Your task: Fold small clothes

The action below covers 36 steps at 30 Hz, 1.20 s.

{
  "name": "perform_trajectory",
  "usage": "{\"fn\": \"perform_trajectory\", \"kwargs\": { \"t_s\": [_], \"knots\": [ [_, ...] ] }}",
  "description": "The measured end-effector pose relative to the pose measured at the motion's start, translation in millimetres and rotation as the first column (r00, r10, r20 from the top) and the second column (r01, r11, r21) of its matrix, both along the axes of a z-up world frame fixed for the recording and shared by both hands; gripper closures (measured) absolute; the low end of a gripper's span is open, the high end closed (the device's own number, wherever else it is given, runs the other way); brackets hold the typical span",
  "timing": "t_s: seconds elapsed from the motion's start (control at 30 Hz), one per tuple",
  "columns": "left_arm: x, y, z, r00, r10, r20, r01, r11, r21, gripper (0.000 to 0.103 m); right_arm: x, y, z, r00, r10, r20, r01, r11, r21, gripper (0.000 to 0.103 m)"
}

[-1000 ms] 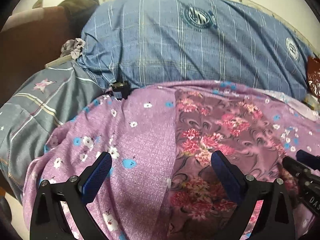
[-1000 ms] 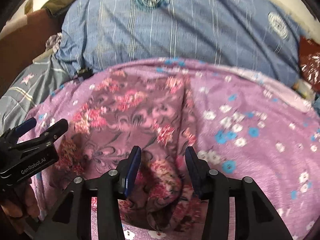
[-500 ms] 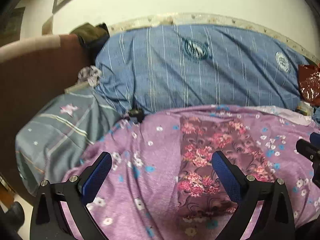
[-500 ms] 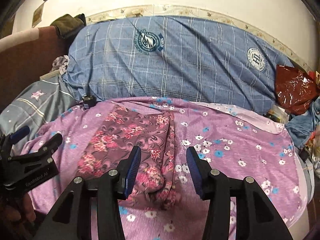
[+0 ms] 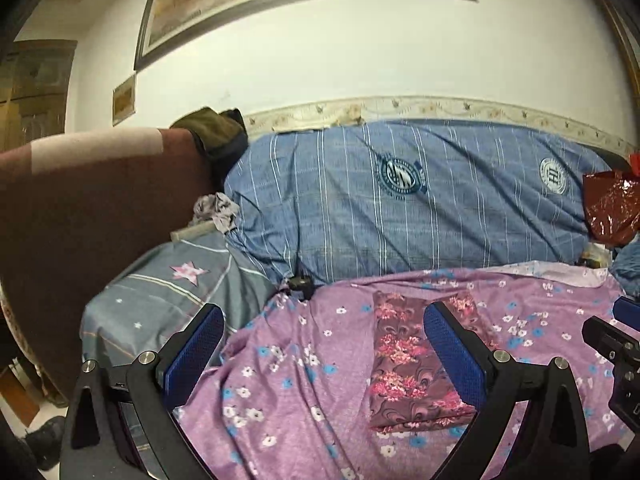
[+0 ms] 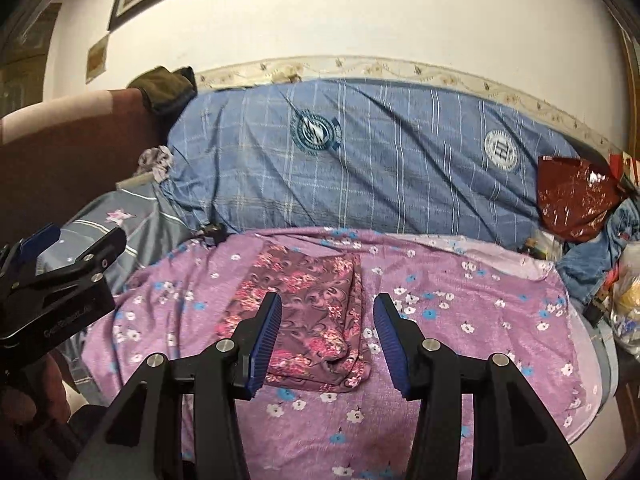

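So a purple flowered sheet (image 6: 460, 320) covered the bed, blue pillow (image 6: 380, 168) at the white wall (image 5: 320, 60). The folded floral cloth (image 6: 316, 312) lay flat on the sheet. Left gripper (image 5: 324, 348) and right gripper (image 6: 326, 340) hovered above it, both jaws spread wide, holding nothing.

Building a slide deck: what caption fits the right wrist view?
Both grippers open above a folded floral garment lying on a purple flowered blanket, blue pillow behind.
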State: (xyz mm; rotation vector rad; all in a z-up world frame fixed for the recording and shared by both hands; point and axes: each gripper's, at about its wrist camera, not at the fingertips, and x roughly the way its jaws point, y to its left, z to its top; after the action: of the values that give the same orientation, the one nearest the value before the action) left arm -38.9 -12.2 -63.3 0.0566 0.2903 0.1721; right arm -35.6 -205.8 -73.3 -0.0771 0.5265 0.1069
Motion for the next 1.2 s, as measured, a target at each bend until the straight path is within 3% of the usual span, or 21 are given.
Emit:
{"fn": "perform_trajectory", "kwargs": {
  "t_s": [0.43, 1.2],
  "knots": [
    [-70.2, 13.4, 25.1, 0.996, 0.006, 0.094, -0.006, 1.0, -0.004, 0.002, -56.5, 13.0, 42.8, 0.993, 0.034, 0.109, -0.034, 0.999, 0.003, 0.051],
    [-86.3, 14.6, 34.2, 0.99, -0.023, 0.142, 0.022, 1.0, 0.01, 0.002, -77.5, 12.9, 59.6, 0.987, 0.018, 0.161, -0.019, 1.0, 0.006, 0.051]
  ]
}}
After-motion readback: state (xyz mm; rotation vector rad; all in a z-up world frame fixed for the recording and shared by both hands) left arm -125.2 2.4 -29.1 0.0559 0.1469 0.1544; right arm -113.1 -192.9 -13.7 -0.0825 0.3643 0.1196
